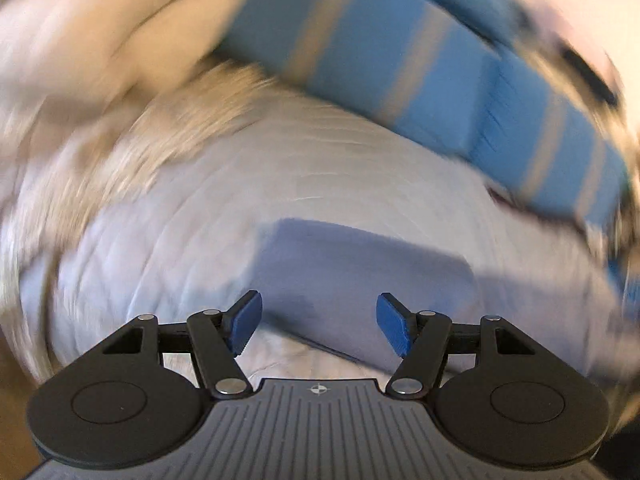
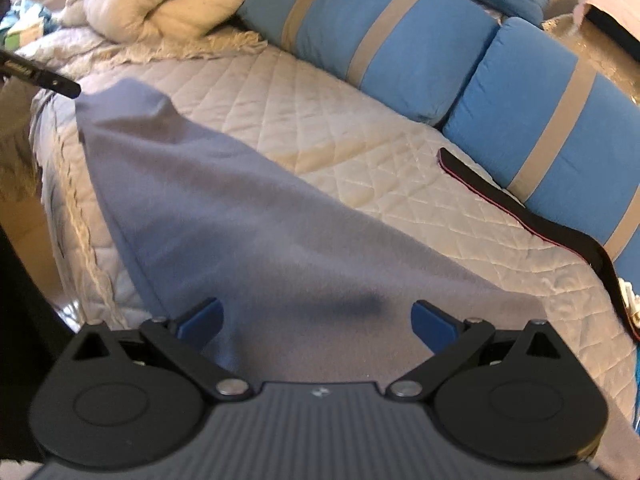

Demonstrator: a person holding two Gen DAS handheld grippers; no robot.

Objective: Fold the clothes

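While the grey-blue soft knit garment (image 2: 224, 208) lies spread on the white quilted bed cover (image 2: 320, 120), the coming move is judged to turn on how its length runs from the tongs. Taken from the garment's left side, the left tongs (image 1: 318, 328) are seen with their blue pads apart and nothing between them; in that heavily blurred view a folded-looking part of the garment (image 1: 360, 276) lies just ahead of them, untouched. The garment's long axis runs diagonally: its narrow end points toward the far left edge of the bed, where a black tip, probably the other tongs, shows just beside it, and its broad end reaches the near side. At that broad end the right tongs (image 2: 318, 324) stand wide open over the cloth, gripping nothing, so both pairs look near an end of it. Right of the garment, well apart from it, a black strap (image 2: 520, 208) lies along the blue pillows with beige stripes (image 2: 400, 32).
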